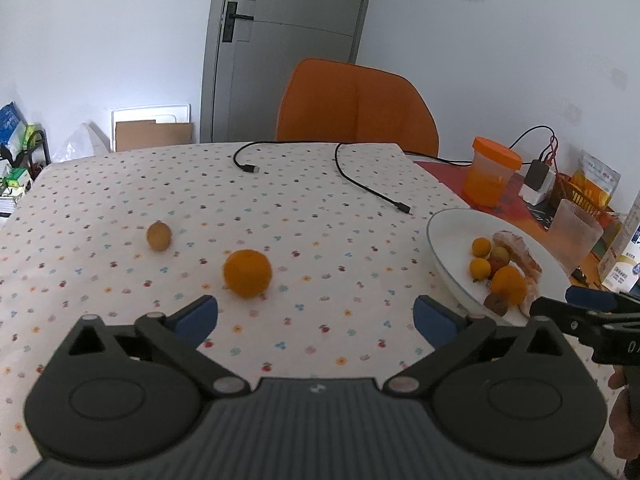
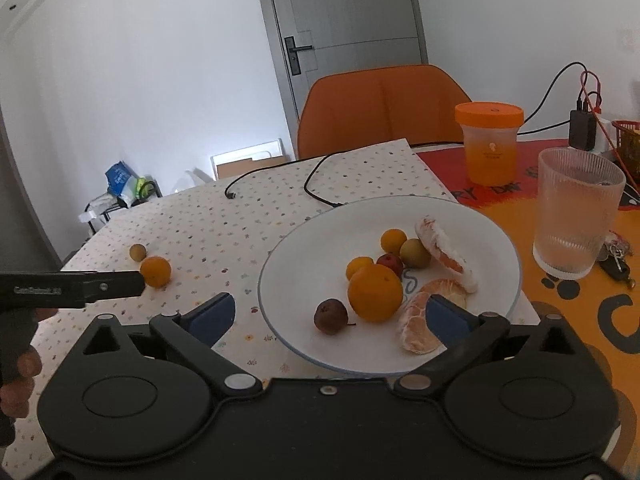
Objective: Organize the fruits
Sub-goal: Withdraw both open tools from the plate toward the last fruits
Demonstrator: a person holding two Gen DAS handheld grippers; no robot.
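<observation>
An orange [image 1: 247, 273] and a small tan fruit [image 1: 159, 235] lie on the dotted tablecloth, just ahead of my open, empty left gripper [image 1: 316, 316]. They also show in the right wrist view, the orange [image 2: 155, 271] and the tan fruit [image 2: 137, 252] at left. A white plate [image 2: 304, 248] holds an orange [image 2: 375, 293], small oranges, a dark fruit [image 2: 330, 316], a green fruit and peeled segments [image 2: 416, 328]. My right gripper [image 2: 340, 318] is open and empty over the plate's near rim. The plate [image 1: 448, 232] shows at right in the left view.
Two black cables [image 1: 360, 184] lie across the far table. An orange chair [image 1: 356, 108] stands behind. At right are an orange-lidded jar [image 2: 489, 144], a ribbed glass [image 2: 576, 216], keys [image 2: 618, 258] and a charger [image 2: 582, 128].
</observation>
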